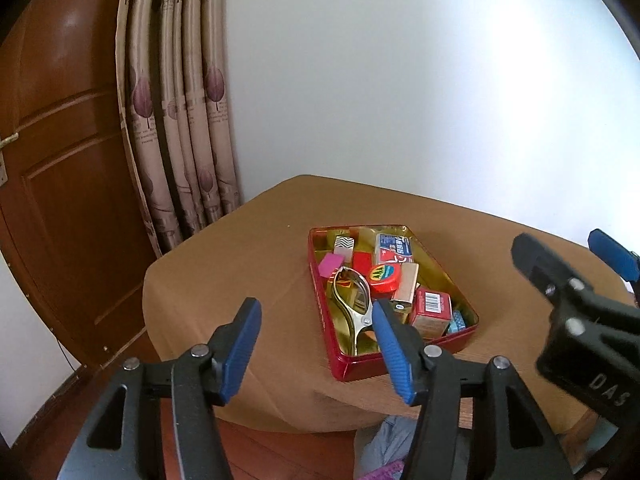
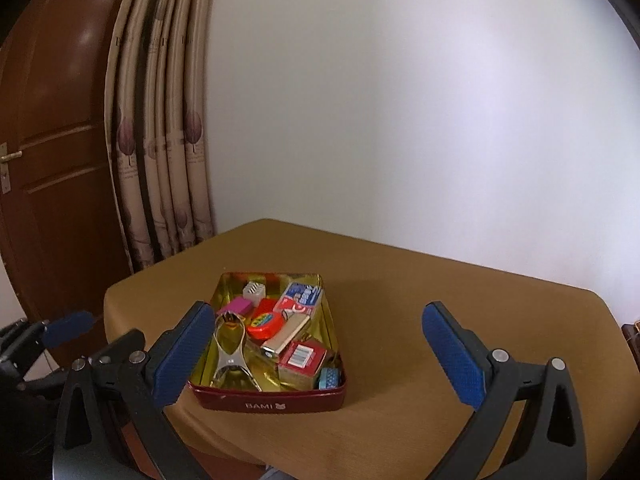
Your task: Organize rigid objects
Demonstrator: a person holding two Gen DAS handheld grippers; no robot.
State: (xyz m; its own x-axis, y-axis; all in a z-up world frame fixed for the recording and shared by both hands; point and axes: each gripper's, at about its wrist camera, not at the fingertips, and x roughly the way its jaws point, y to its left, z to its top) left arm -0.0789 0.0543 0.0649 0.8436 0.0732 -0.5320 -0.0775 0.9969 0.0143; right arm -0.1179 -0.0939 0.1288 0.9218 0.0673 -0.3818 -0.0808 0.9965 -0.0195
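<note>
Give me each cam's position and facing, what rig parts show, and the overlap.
Left wrist: on the left gripper, off the table's near-left corner, facing the red tin; own open blue pads, right gripper at right.
Right wrist: on the right gripper, at the table's near edge, facing the tin; own open pads, left gripper at left.
Shared: tin, brown table, curtain, door.

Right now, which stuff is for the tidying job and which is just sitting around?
For the job:
red tin
metal nutcracker
round red case
barcode box
pink block
toothpaste box

Just around:
curtain
door
brown tablecloth
</note>
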